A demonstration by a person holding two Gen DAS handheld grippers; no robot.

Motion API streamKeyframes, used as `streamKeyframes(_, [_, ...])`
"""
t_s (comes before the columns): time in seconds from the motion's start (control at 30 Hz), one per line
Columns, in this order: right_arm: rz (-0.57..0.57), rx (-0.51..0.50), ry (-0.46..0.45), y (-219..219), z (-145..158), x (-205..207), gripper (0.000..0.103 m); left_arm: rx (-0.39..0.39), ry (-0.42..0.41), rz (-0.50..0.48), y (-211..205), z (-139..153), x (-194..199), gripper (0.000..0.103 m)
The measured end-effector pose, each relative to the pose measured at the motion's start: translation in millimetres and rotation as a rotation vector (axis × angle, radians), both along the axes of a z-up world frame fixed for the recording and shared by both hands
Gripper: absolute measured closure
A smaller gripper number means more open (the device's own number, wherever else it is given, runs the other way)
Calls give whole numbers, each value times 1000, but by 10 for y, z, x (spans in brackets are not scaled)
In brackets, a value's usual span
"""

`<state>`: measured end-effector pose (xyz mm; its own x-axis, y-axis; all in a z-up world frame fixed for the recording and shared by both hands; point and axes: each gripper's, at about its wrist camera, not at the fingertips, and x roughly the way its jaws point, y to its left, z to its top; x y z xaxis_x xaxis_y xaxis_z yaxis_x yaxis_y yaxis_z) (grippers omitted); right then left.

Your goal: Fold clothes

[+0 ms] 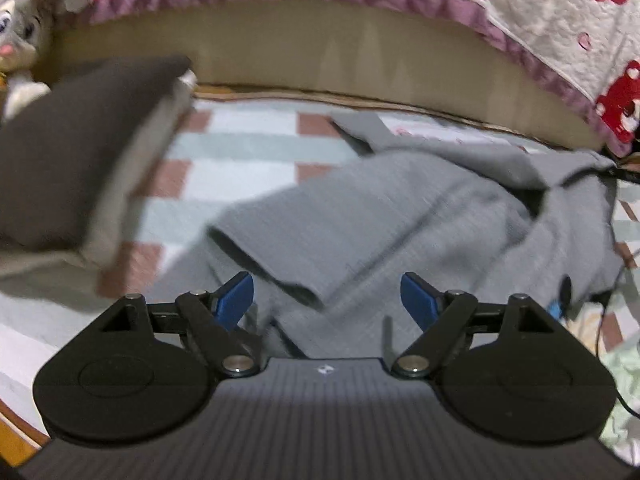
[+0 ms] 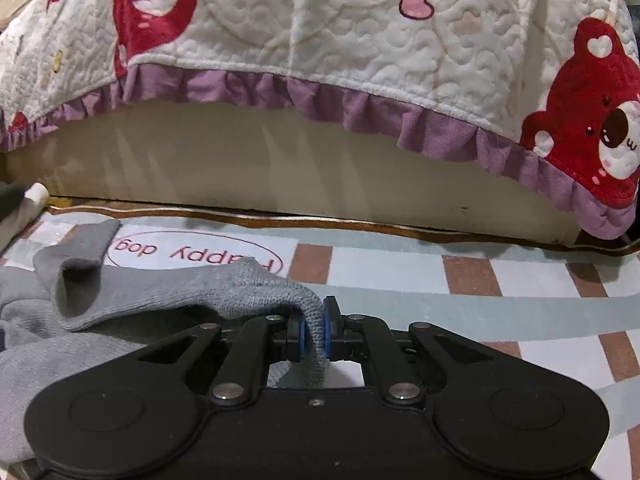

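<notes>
A grey knitted garment (image 1: 400, 208) lies rumpled on a checked mat (image 1: 248, 148), one sleeve folded across it. My left gripper (image 1: 327, 300) hovers just above the sleeve end with its blue pads wide apart and nothing pressed between them; it is open. In the right wrist view the same grey garment (image 2: 132, 296) stretches from the left, a sleeve cuff lying open. My right gripper (image 2: 314, 332) is shut on a ribbed edge of the garment, which hangs pinched between the blue pads.
A stack of folded dark and pale clothes (image 1: 80, 168) sits at the left on the mat. A bed side (image 2: 280, 164) with a quilted cover, red bears and a purple frill (image 2: 328, 108), runs along the back. A plush toy (image 1: 20, 36) stands far left.
</notes>
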<state>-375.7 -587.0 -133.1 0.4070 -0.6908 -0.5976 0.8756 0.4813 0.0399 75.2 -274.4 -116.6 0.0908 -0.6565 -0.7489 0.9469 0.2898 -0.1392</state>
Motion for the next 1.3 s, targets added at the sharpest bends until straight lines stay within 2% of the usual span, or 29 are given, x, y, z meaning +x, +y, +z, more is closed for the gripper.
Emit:
streamKeyframes(0.07, [-6, 13, -20, -6, -2, -11, 87, 28, -3, -5, -109, -105, -57, 21])
streamKeyframes(0.13, [-1, 68, -109, -15, -9, -69, 83, 101, -39, -6, -271, -213, -139, 16])
streamKeyframes(0.17, [14, 118, -185, -26, -30, -116, 74, 137, -90, -6, -358, -260, -208, 16])
streamKeyframes(0.2, [25, 160, -249, -30, -63, -155, 68, 145, -146, -8, -427, -296, -268, 15])
streamKeyframes(0.23, [29, 185, -279, -26, -102, -169, 57, 141, -194, -11, -477, -331, -312, 14])
streamKeyframes(0.27, [26, 193, -263, -18, -159, -151, 50, 136, -242, -15, -526, -366, -357, 13])
streamKeyframes(0.3, [24, 202, -246, -10, -216, -133, 49, 125, -273, -16, -558, -381, -379, 17])
streamKeyframes(0.33, [21, 210, -230, -3, -273, -114, 48, 106, -278, -13, -564, -363, -366, 24])
streamKeyframes(0.4, [17, 225, -202, 5, -388, -79, 46, 66, -287, -8, -576, -327, -340, 81])
streamKeyframes(0.43, [16, 224, -205, -23, -449, -63, 46, 46, -305, -7, -575, -295, -343, 83])
streamKeyframes(0.47, [16, 224, -208, -50, -510, -47, 50, 25, -350, -6, -561, -234, -372, 84])
streamKeyframes(0.5, [19, 218, -216, -74, -559, -35, 64, 2, -395, 6, -541, -159, -403, 85])
streamKeyframes(0.53, [34, 190, -232, -82, -556, -31, 92, -19, -419, 24, -520, -62, -417, 85])
streamKeyframes(0.63, [44, 68, -214, 16, -296, 22, 93, -112, -453, 68, -444, 291, -442, 86])
streamKeyframes(0.77, [72, -70, -229, 263, 302, -45, 94, -210, -565, 128, -317, 748, -569, 87])
streamKeyframes(0.87, [72, -154, -254, 469, 705, -185, 94, -290, -564, 215, -106, 1111, -544, 88])
streamKeyframes(1.0, [73, -263, -288, 781, 1168, -447, 95, -396, -583, 306, 300, 1570, -511, 88])
streamKeyframes(1.07, [92, -316, -305, 991, 1369, -570, 95, -459, -598, 339, 585, 1840, -618, 88])
streamKeyframes(1.2, [125, -418, -321, 1389, 1708, -777, 95, -589, -668, 355, 1135, 2350, -965, 89])
streamKeyframes(1.3, [127, -467, -348, 1567, 1886, -943, 95, -653, -666, 352, 1394, 2686, -1087, 90])
